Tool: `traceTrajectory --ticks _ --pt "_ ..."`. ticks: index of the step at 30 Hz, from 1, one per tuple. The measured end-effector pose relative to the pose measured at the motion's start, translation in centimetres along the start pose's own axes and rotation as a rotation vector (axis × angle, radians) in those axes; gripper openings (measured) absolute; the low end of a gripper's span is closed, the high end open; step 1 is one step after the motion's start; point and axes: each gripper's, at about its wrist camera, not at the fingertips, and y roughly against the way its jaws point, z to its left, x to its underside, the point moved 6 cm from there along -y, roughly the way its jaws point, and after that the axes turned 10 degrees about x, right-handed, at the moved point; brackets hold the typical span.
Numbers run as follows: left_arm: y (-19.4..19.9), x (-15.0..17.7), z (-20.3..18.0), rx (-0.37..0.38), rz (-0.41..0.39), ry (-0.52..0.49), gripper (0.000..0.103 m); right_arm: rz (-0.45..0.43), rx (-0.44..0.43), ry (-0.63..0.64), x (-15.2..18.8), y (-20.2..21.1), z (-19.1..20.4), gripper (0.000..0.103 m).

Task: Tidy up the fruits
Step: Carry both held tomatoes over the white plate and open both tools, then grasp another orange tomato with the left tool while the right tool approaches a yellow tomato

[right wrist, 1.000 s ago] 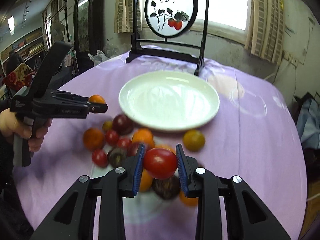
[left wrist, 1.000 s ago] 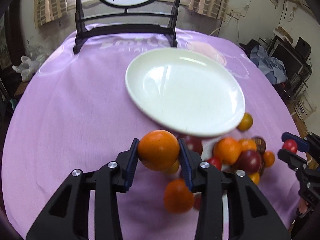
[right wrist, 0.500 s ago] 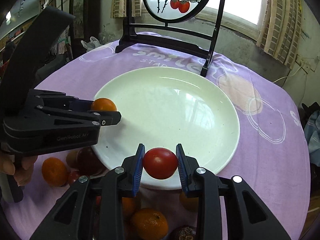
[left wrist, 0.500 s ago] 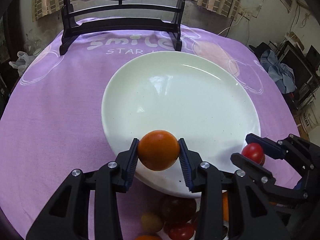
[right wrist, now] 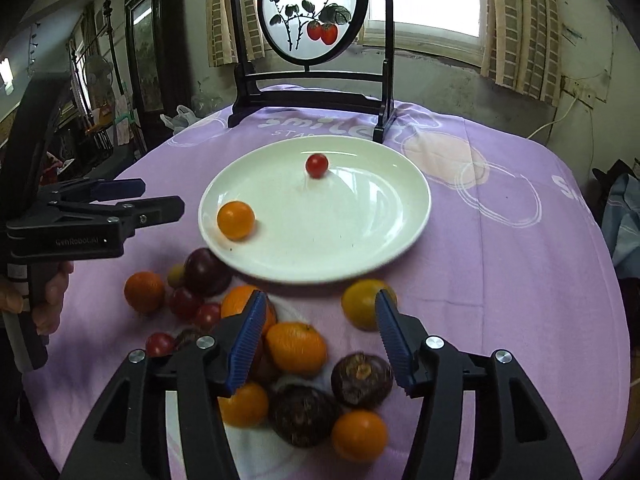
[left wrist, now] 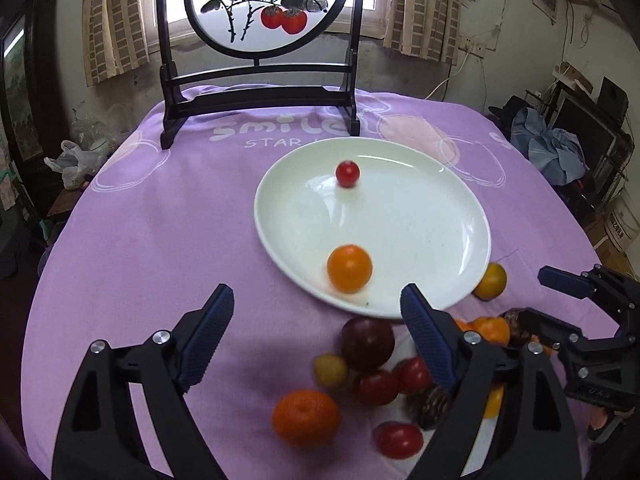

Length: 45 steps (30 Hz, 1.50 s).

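A white plate [left wrist: 440,216] [right wrist: 380,216] lies on the purple cloth. On it rest an orange fruit [left wrist: 349,268] [right wrist: 235,220] near the front rim and a small red tomato [left wrist: 347,174] [right wrist: 317,165] farther back. My left gripper [left wrist: 316,312] [right wrist: 160,200] hangs in front of the plate, its jaws opening with nothing between them. My right gripper [right wrist: 320,320] [left wrist: 560,300] hovers over a heap of several loose fruits [right wrist: 296,346] [left wrist: 366,344]; its jaws are opening too, and its pads press on nothing.
A dark wooden stand with a round painted screen [left wrist: 268,4] [right wrist: 312,12] rises at the table's far edge. A yellow-orange fruit [left wrist: 490,281] [right wrist: 362,304] lies by the plate's near rim. A hand [right wrist: 48,300] grips the left tool. Clutter surrounds the table.
Both grippers let go of their fruit onto the plate and drew back toward the heap. The orange and the red tomato now lie on the plate; both pairs of jaws have spread.
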Motion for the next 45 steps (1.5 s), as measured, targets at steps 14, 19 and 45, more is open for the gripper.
traceTrajectory --ticks 14,19,45 --pt "0.7 8.8 0.7 -0.032 0.099 0.02 0.085 0.021 -0.003 -0.061 7.3 4.5 -0.8 0.067" --pt "-0.3 9.2 0.8 -0.024 0.113 0.027 0.076 0.019 -0.013 -0.069 7.9 4.9 -0.6 0.069" --pt "0.3 8.5 -0.5 0.023 0.107 0.019 0.043 0.191 0.119 -0.033 8.6 -1.2 -2.7 0.049"
